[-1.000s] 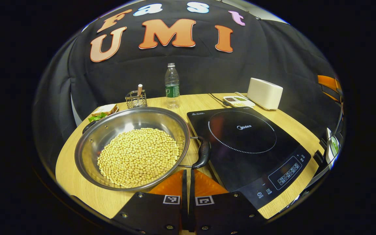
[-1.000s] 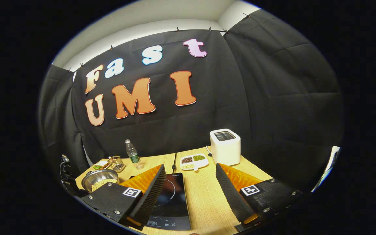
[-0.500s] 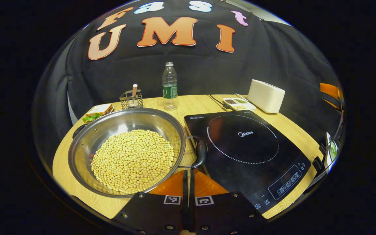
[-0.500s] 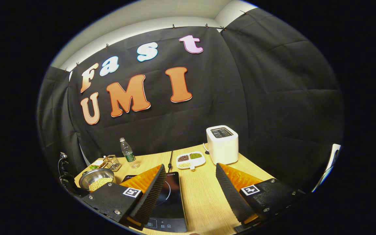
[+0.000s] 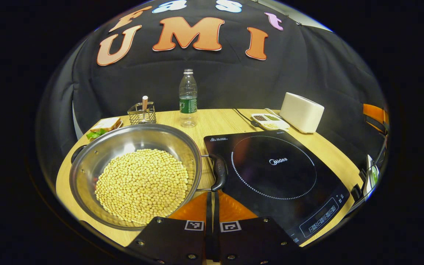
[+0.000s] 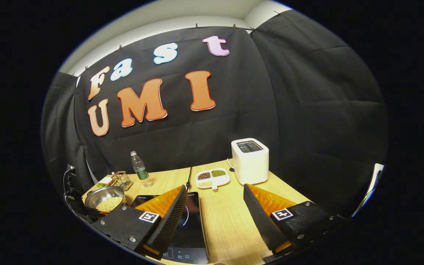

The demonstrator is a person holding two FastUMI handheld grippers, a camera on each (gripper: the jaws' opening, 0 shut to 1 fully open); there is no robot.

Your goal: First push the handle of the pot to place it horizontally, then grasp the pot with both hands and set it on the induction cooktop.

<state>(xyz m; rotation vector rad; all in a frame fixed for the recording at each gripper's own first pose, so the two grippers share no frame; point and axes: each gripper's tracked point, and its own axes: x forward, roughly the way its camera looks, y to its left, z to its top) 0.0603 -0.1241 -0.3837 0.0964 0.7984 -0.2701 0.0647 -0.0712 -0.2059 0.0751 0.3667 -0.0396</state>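
Steel pot [image 5: 134,173] w/ soybeans sits on table, black handle [image 5: 219,172] touching induction cooktop [image 5: 274,173] edge.

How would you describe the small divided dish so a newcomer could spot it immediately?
Start at the black induction cooktop on the wooden table; behind its far edge stands a white toaster. Just left of the toaster lies the small white dish, set apart by shallow compartments of dark, green and pale grains.

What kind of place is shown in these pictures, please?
Probably a mock kitchen staged in a recording booth: a wooden table holds an induction cooktop, a toaster and a pot of beans.
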